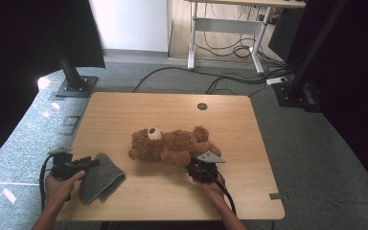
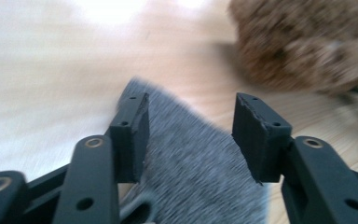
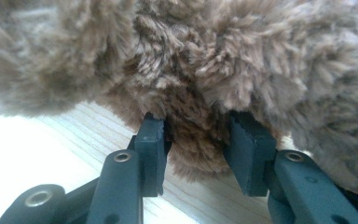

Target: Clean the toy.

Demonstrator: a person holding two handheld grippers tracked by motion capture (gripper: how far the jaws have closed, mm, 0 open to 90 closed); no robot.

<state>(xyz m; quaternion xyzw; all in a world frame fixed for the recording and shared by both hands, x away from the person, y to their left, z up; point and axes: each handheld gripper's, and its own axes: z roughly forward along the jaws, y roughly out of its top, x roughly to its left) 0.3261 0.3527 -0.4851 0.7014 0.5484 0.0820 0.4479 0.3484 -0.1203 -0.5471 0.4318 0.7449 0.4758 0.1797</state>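
Room: grey carpet around a light wooden table (image 1: 124,105), with black stands at the upper left and upper right of the high view and loose cables on the floor beyond.
Bear: I see a brown teddy bear (image 1: 170,145) lying on its side at the centre of the table, head toward the left of the frame, pale muzzle up.
Cloth: a folded grey felt cloth (image 1: 100,178) lies at the lower left of the table, well apart from the bear.
Left gripper: my left gripper (image 1: 88,164) sits at the lower left of the high view, at the cloth's left edge. In the left gripper view (image 2: 190,133) the jaws stand parted with the grey cloth (image 2: 191,168) lying between and below them, the pads not pressing on it.
Right gripper: my right gripper (image 1: 196,165) is at the lower centre, against the bear's near side. In the right gripper view (image 3: 196,147) a lump of brown fur (image 3: 193,154) sits between the half-open jaws; both pads touch the fur.
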